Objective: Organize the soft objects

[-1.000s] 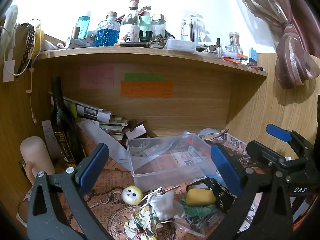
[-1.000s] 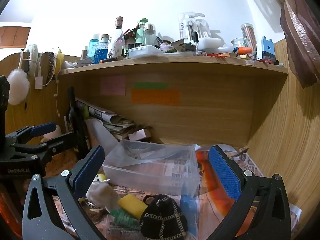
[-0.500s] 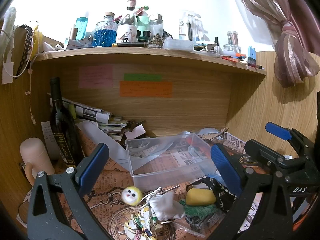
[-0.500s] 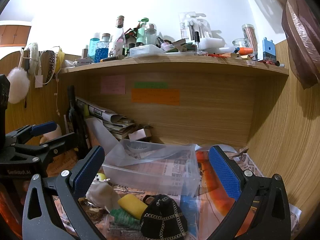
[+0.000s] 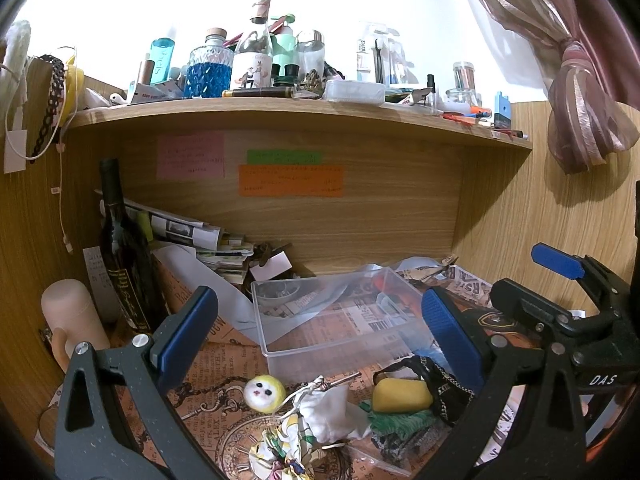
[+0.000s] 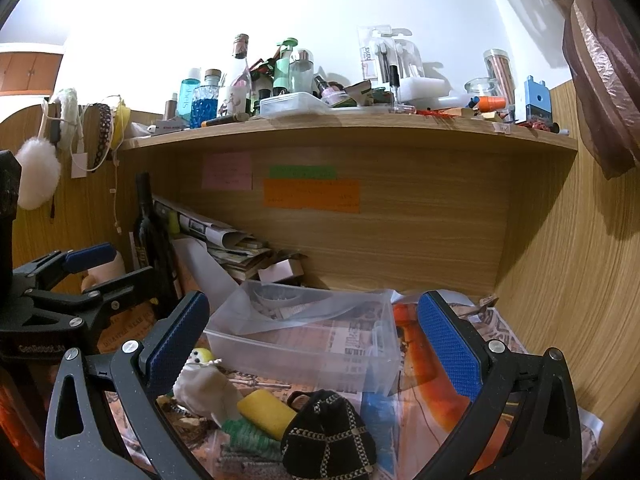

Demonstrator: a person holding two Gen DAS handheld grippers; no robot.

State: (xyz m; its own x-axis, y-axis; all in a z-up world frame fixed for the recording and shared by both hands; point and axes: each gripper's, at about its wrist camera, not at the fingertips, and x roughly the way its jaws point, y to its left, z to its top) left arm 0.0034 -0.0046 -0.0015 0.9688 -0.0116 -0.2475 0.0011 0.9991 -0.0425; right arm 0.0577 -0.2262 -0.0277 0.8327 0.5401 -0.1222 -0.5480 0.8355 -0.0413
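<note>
Clear plastic forms the box (image 5: 336, 320) at the middle of the desk, standing on printed paper (image 5: 224, 364) under a wooden shelf (image 5: 304, 114) crowded with bottles; a plastic sheet (image 5: 320, 292) droops into it; the soft things lie in a heap just in front of it: a yellow sponge (image 5: 402, 394) resting on a green cloth (image 5: 400, 420), a white cloth bundle (image 5: 328, 412), a small yellow-and-white doll head (image 5: 264, 392) and a black pouch with chain trim (image 6: 328, 436); the left gripper (image 5: 316, 340) is spread wide with nothing between its blue pads, and the right gripper (image 6: 312, 340) is likewise wide apart and empty, both held above the heap; a dark wine bottle (image 5: 124, 252) and a stack of folded newspapers (image 5: 200, 240) crowd the back left corner; a pale cup (image 5: 72, 316) stands at the left; coloured notes (image 5: 292, 180) stick to the wooden back panel; a mauve curtain (image 5: 576, 80) hangs at the right.
</note>
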